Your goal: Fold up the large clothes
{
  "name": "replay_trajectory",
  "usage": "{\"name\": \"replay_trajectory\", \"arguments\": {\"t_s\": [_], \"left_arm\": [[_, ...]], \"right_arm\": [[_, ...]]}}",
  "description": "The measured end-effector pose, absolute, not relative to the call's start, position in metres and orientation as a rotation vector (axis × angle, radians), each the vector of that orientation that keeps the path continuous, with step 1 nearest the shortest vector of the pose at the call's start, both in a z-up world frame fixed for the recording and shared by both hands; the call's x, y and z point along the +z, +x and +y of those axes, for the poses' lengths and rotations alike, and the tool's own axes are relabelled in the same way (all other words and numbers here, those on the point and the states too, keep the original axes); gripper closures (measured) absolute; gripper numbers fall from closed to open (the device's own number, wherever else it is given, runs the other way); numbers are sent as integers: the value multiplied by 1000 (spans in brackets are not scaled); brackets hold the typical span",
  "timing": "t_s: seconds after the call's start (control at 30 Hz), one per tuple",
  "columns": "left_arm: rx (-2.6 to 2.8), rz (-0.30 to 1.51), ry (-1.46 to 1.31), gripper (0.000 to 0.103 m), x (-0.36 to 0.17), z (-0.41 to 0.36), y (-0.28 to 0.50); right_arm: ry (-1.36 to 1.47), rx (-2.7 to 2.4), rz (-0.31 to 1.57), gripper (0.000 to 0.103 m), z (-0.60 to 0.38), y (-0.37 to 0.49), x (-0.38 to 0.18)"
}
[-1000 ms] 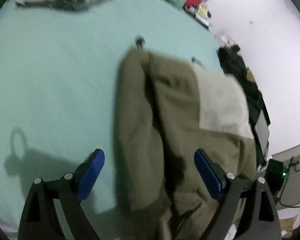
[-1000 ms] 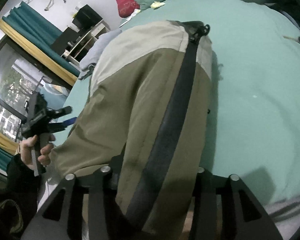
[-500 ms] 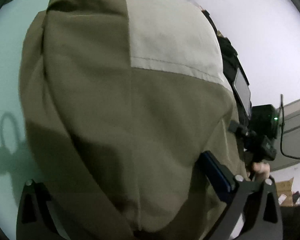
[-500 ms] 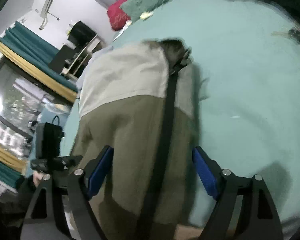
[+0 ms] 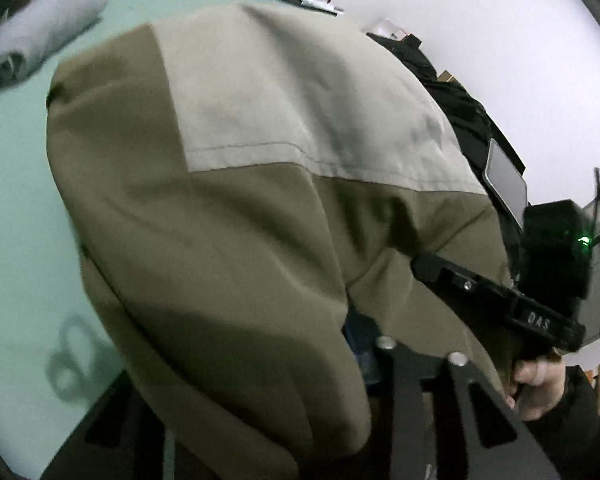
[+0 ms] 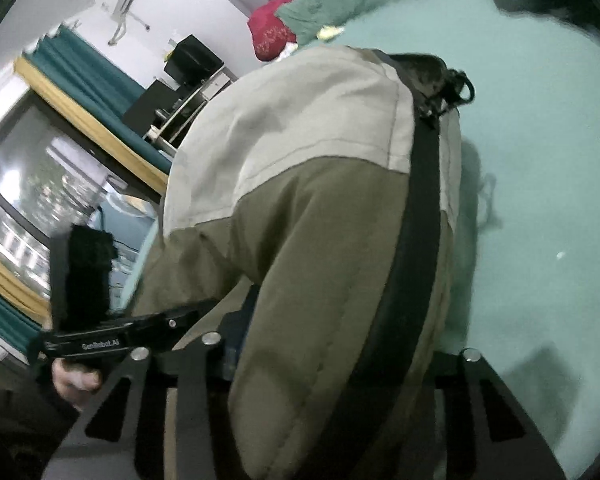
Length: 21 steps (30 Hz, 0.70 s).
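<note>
An olive and beige jacket [image 5: 260, 208] with a black zipper strip [image 6: 416, 232] lies folded on the mint-green bed sheet [image 5: 16, 184]. It fills both wrist views. My left gripper [image 5: 260, 392] is shut on the jacket's near edge; cloth covers its left finger. My right gripper [image 6: 332, 360] is shut on the near edge too, with fabric bunched between its fingers. Each gripper shows in the other's view: the right one in the left wrist view [image 5: 500, 300], the left one in the right wrist view [image 6: 100, 340].
A folded grey garment [image 5: 32, 36] lies at the bed's far left. Green and red pillows [image 6: 324, 0] sit at the head. Dark clothes and a tablet [image 5: 504, 184] lie along the right edge. A window, curtains and black shelves [image 6: 180, 80] stand beyond the bed.
Both grippers were open half a second ago and have closed on the jacket's near edge. The left gripper moved forward over the jacket, and the two grippers came close together.
</note>
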<state>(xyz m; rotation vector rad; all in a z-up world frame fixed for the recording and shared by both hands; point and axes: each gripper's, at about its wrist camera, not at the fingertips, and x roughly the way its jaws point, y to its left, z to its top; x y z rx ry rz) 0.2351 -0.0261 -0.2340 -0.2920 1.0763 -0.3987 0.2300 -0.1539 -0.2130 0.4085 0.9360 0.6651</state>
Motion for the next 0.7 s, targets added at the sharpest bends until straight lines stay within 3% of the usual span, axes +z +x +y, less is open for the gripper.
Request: {"name": "replay_trajectory", "arguments": {"t_s": [0.07,0.17,0.4,0.7], "left_arm": [[-410,1053,-309,79,-224,-23,234],[-414,1019,-296,82,-210,-21,230],[-398,895,-303,83,-167,17,206],[-305,731,-307,83,-111,93,185]], "right_arm": [[378,667,894,68,-149,222,-199],[348,688,846,69,-147,211,-179],[317,730,733,69,-144,194,-136],[304,850,597,69,-72,199,-91]]}}
